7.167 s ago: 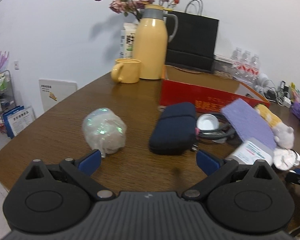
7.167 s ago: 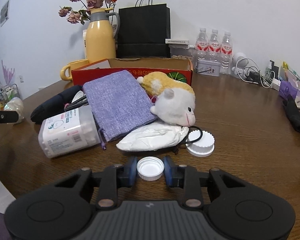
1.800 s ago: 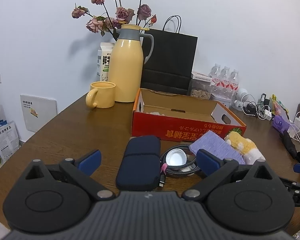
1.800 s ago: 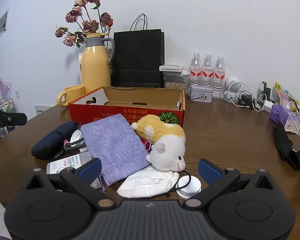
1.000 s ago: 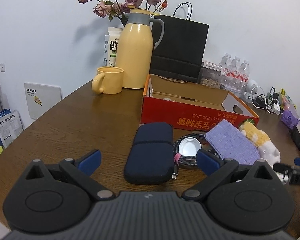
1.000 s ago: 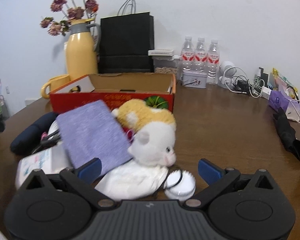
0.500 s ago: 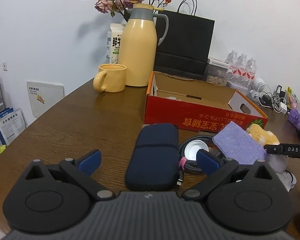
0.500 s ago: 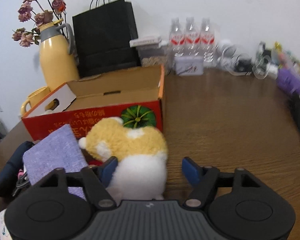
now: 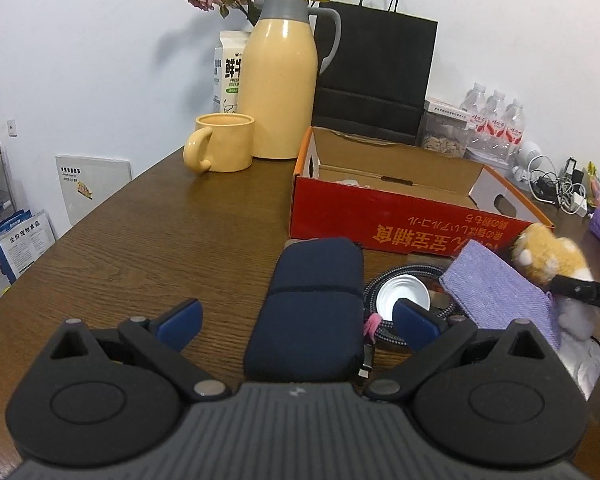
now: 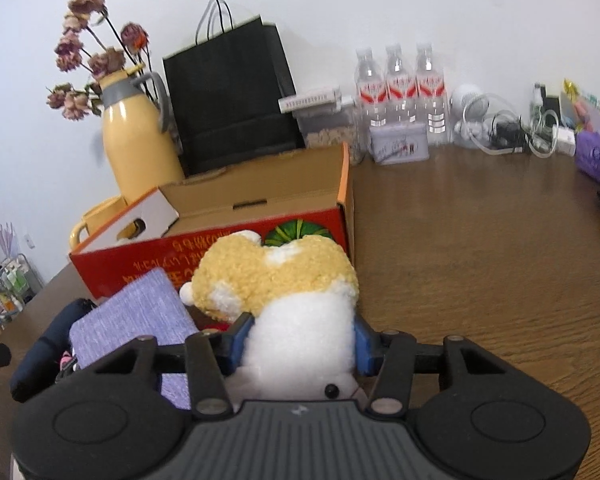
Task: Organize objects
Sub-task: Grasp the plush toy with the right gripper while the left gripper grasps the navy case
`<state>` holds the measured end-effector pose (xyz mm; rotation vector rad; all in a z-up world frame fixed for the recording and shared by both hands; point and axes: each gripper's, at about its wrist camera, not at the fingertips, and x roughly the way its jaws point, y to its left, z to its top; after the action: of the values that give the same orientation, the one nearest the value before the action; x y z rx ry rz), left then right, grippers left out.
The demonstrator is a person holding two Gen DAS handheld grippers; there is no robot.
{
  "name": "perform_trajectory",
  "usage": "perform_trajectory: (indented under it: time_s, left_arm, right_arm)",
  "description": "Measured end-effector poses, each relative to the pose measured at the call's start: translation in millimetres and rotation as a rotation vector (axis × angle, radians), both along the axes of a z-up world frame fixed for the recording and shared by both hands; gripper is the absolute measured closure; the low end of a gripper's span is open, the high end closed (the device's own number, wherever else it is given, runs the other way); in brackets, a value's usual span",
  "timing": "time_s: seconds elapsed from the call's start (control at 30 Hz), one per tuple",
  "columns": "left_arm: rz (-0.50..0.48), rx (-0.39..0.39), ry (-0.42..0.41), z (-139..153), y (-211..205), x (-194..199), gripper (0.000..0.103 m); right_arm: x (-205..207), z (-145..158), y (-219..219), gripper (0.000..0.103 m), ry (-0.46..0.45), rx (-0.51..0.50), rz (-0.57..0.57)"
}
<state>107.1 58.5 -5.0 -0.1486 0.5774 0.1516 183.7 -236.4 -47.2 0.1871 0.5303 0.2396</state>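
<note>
Now right gripper (image 10: pixel 298 344), jaws just closing, squeezes plush hamster (image 10: pixel 288 292) at its white middle: soft, light, compresses; left gripper (image 9: pixel 296 320) open over navy case (image 9: pixel 310 312)

Right gripper (image 10: pixel 298 344) clamped, left gripper (image 9: pixel 296 320) agape

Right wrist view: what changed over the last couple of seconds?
The right tongs moved in over the plush toy and have just been closing; their pads now press its white body. The left tongs remain open over the navy case. The red box stayed put.
</note>
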Motion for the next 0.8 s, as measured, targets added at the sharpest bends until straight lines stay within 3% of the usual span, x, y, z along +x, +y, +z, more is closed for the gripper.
perform_trajectory:
  time_s: [0.23, 0.43, 0.6, 0.67, 0.73, 0.8]
  left_arm:
    - [0.010, 0.002, 0.038, -8, -1, 20, 0.000]
    - [0.027, -0.001, 0.055, -17, 1, 48, 0.000]
    - [0.026, -0.113, 0.106, -32, 18, 71, 0.000]
    - [0.016, -0.115, 0.084, -34, 18, 70, 0.006]
    - [-0.018, -0.138, 0.068, -33, 18, 68, 0.025]
    - [-0.021, -0.137, 0.058, -32, 16, 66, 0.032]
  right_arm:
    - [-16, 8, 0, 0.054, -0.125, -0.012, -0.024]
    - [-22, 10, 5, 0.054, -0.162, -0.037, -0.016]
    - [-23, 10, 7, 0.054, -0.169, -0.049, -0.015]
    - [-25, 10, 8, 0.054, -0.178, -0.053, -0.018]
    - [-25, 9, 10, 0.054, -0.181, -0.061, -0.013]
    - [-25, 9, 11, 0.054, -0.181, -0.071, -0.010]
